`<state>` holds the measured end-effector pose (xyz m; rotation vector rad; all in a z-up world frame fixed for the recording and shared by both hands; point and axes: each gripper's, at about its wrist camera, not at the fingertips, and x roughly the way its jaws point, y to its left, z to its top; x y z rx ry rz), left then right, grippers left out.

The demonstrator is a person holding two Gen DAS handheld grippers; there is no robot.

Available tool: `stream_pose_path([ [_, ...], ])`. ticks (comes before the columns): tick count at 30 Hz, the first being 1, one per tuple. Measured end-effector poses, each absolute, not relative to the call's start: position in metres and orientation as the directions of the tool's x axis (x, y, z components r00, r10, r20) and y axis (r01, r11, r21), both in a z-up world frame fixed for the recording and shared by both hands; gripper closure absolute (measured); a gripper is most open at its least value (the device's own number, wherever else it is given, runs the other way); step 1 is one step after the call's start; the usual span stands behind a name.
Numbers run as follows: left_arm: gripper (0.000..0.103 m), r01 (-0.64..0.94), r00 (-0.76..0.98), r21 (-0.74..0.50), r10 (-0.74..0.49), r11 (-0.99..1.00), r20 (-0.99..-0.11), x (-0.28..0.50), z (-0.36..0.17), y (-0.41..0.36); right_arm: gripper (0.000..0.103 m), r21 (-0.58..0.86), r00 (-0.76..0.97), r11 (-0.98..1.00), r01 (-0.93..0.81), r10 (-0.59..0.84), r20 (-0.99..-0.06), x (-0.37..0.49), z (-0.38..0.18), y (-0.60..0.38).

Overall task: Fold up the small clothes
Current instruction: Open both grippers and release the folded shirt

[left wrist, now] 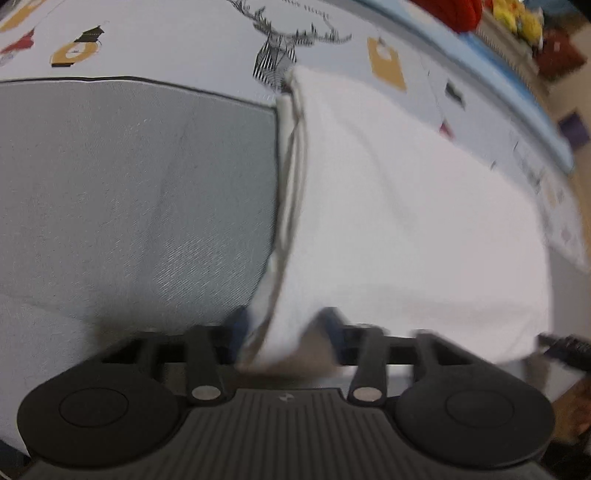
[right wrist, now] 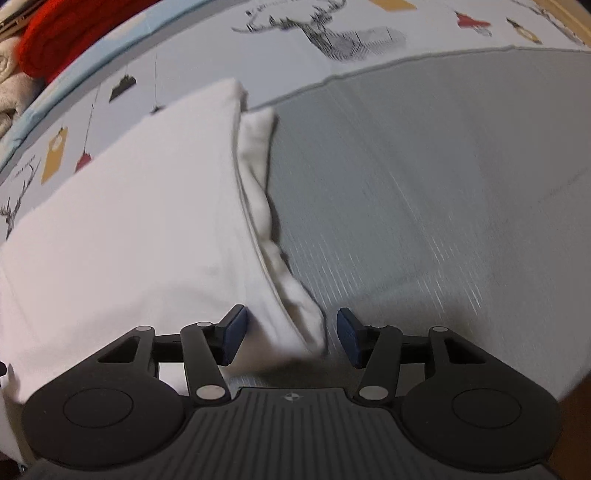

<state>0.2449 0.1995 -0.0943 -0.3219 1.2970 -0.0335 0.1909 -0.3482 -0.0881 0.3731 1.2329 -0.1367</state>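
A white folded garment (left wrist: pixel 388 221) lies partly on a grey mat (left wrist: pixel 129 184), with its layered edge running down toward my left gripper (left wrist: pixel 284 325). The garment's near corner sits between the left fingers. Blur and cloth hide the pads, so a grip cannot be made out. In the right wrist view the same garment (right wrist: pixel 129 221) fills the left side. Its layered edge ends in a corner between the blue pads of my right gripper (right wrist: pixel 291 332). Those jaws stand apart, and the right pad (right wrist: pixel 349 338) is clear of the cloth.
The grey mat (right wrist: pixel 424 184) rests on a pale cloth printed with deer and tags (right wrist: pixel 295 55). A red fabric item (right wrist: pixel 62 33) and pale folded cloths lie beyond the table's blue edge. Yellow objects (left wrist: pixel 517 18) sit at the far right.
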Motion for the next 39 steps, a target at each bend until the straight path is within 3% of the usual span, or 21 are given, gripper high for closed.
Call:
stream_pose_path([
  [2, 0.098, -0.149, 0.282, -0.239, -0.19, 0.96, -0.94, 0.242, -0.093, 0.202, 0.058, 0.203, 0.313, 0.937, 0.284, 0.109, -0.943, 0.184, -0.089, -0.347],
  [3, 0.099, -0.163, 0.31, -0.252, -0.193, 0.954, -0.931, 0.24, -0.087, 0.205, 0.082, 0.206, 0.31, 0.942, 0.265, 0.12, -0.943, 0.183, -0.09, -0.345],
  [4, 0.1, -0.173, 0.34, -0.265, -0.195, 0.949, -0.92, 0.236, -0.081, 0.21, 0.091, 0.212, 0.315, 0.946, 0.245, 0.129, -0.94, 0.182, -0.088, -0.344],
  [6, 0.1, -0.177, 0.365, -0.28, -0.202, 0.943, -0.909, 0.232, -0.073, 0.214, 0.093, 0.239, 0.371, 0.943, 0.231, 0.142, -0.918, 0.177, -0.076, -0.346],
  [8, 0.098, -0.195, 0.301, -0.251, -0.185, 0.948, -0.936, 0.231, -0.083, 0.215, 0.093, 0.262, 0.42, 0.935, 0.237, 0.145, -0.896, 0.175, -0.064, -0.351],
  [11, 0.086, -0.178, 0.269, -0.193, -0.14, 0.965, -0.953, 0.226, -0.084, 0.209, 0.09, 0.205, 0.343, 0.936, 0.287, 0.1, -0.934, 0.175, -0.078, -0.355],
  [13, 0.084, -0.165, 0.343, -0.162, -0.097, 0.973, -0.934, 0.221, -0.068, 0.208, 0.074, 0.143, 0.284, 0.941, 0.306, 0.053, -0.957, 0.176, -0.085, -0.354],
  [15, 0.078, -0.139, 0.385, -0.154, -0.089, 0.978, -0.919, 0.218, -0.053, 0.207, 0.071, 0.104, 0.315, 0.949, 0.298, 0.005, -0.949, 0.177, -0.072, -0.351],
  [17, 0.075, -0.11, 0.402, -0.152, -0.096, 0.982, -0.911, 0.218, -0.045, 0.202, 0.07, 0.088, 0.424, 0.958, 0.274, -0.038, -0.905, 0.172, -0.047, -0.347],
  [20, 0.057, -0.068, 0.458, -0.159, -0.11, 0.985, -0.882, 0.224, -0.04, 0.193, 0.067, 0.121, 0.606, 0.97, 0.21, -0.032, -0.795, 0.158, -0.01, -0.341],
  [22, 0.055, -0.054, 0.467, -0.185, -0.139, 0.981, -0.873, 0.227, -0.048, 0.188, 0.059, 0.141, 0.687, 0.975, 0.171, -0.016, -0.727, 0.149, 0.002, -0.339],
  [25, 0.054, -0.101, 0.452, -0.189, -0.124, 0.977, -0.884, 0.242, -0.054, 0.188, 0.059, 0.082, 0.722, 0.986, 0.145, -0.049, -0.69, 0.138, 0.006, -0.326],
  [27, 0.048, -0.133, 0.45, -0.214, -0.134, 0.968, -0.883, 0.25, -0.057, 0.188, 0.059, 0.075, 0.744, 0.986, 0.148, -0.061, -0.666, 0.135, 0.01, -0.323],
  [33, 0.037, -0.195, 0.391, -0.209, -0.12, 0.958, -0.913, 0.273, -0.075, 0.18, 0.058, 0.071, 0.699, 0.981, 0.18, -0.077, -0.711, 0.141, -0.003, -0.332],
  [39, 0.036, -0.232, 0.362, -0.239, -0.145, 0.943, -0.921, 0.285, -0.087, 0.187, 0.058, 0.093, 0.668, 0.971, 0.219, -0.08, -0.739, 0.147, -0.012, -0.34],
])
